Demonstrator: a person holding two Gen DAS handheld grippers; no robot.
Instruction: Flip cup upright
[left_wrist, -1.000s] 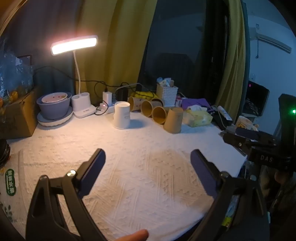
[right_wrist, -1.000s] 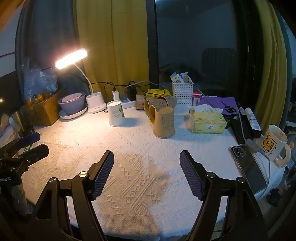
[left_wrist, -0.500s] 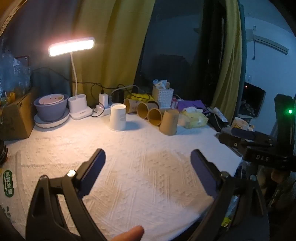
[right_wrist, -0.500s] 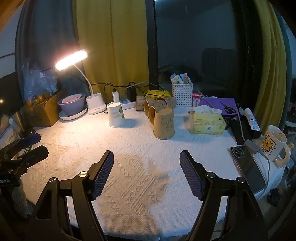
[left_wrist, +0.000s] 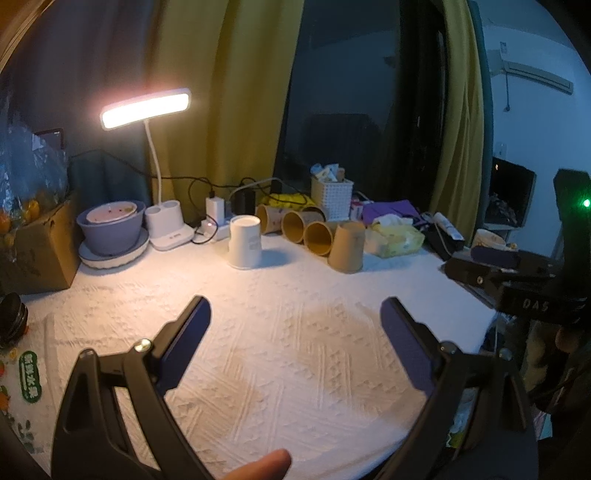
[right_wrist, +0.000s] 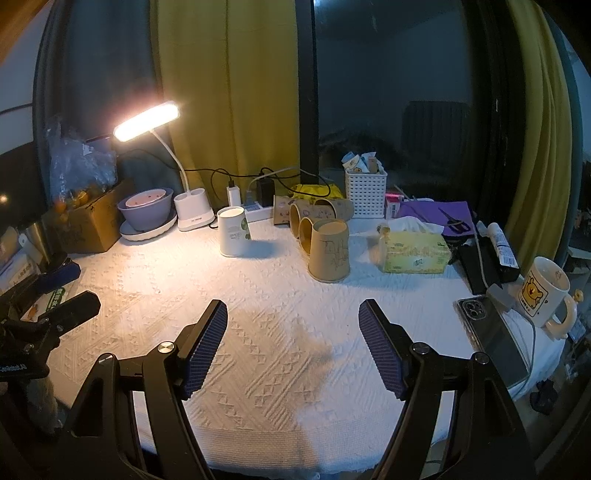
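Hovering above the near part of the cloth-covered surface (right_wrist: 280, 354), your right hand-held gripper (right_wrist: 293, 345) has its fingers spread wide with nothing between them, and your left hand-held gripper (left_wrist: 295, 343) is likewise released and carries nothing. Both sit well apart from the cups.

The brown paper cup (right_wrist: 329, 251) you are to flip stands upside down, wide rim on the cloth, toward the far middle of the surface; in the left wrist view it shows as the tan cone (left_wrist: 347, 246) right of centre. Just behind it, three more brown cups (right_wrist: 308, 218) lie on their sides in a row, mouths facing you. To its left, a white paper cup (right_wrist: 232, 230) also stands inverted, nearer the lit desk lamp (right_wrist: 147, 120). Just to the right of the brown cup sits a yellow tissue box (right_wrist: 415, 253), and behind that a white slatted basket (right_wrist: 365, 192) holding small packets.

Further left you have a purple bowl (right_wrist: 146, 206) stacked on a plate, beside a cardboard box (right_wrist: 88, 221). At the right edge a phone (right_wrist: 493, 336) lies flat next to a bear-print mug (right_wrist: 543, 291). Each hand-held gripper appears at the edge of the other's view, and a fingertip (left_wrist: 266, 463) shows at the bottom of the left wrist view.
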